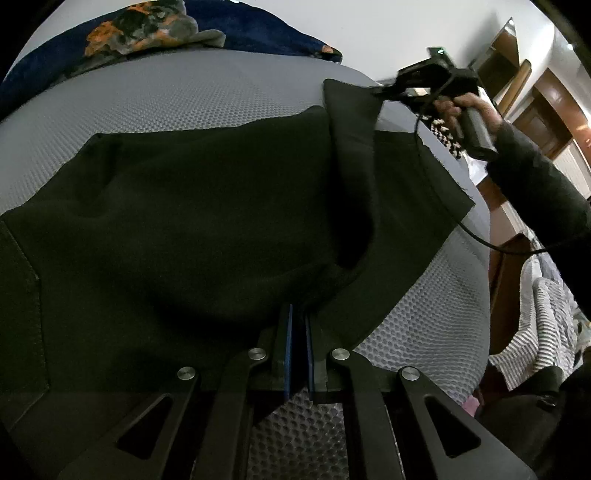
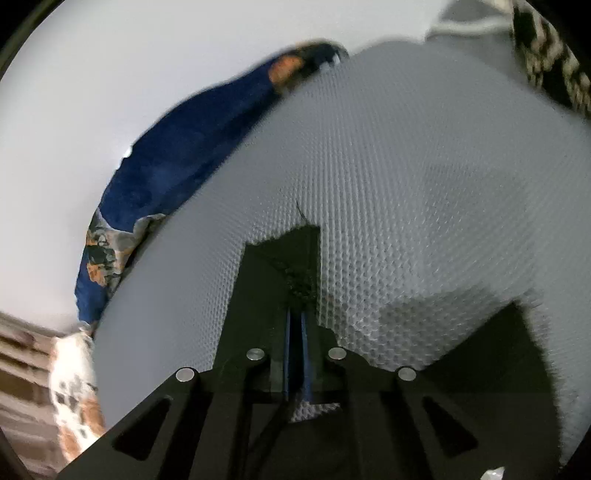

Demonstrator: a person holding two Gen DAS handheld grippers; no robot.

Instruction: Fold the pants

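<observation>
Black pants [image 1: 184, 221] lie spread over a grey honeycomb-textured mattress [image 1: 184, 92]. My left gripper [image 1: 298, 314] is shut on a bunched fold of the pants near their lower edge. At the far right, a strip of the pants is lifted off the mattress, and my right gripper [image 1: 380, 92], held by a hand [image 1: 469, 107] in a dark sleeve, has its end pinched. In the right wrist view, the right gripper [image 2: 297, 314] is shut on a black corner of the pants [image 2: 273, 266] with a frayed hem, above the mattress [image 2: 406, 184].
A dark blue blanket with orange and grey patches [image 1: 147, 33] lies along the mattress's far edge against a white wall [image 1: 369, 29]. Wooden furniture [image 1: 546, 110] and a striped cloth [image 1: 543, 332] stand beyond the right edge. A black cable [image 1: 480, 240] hangs from the right gripper.
</observation>
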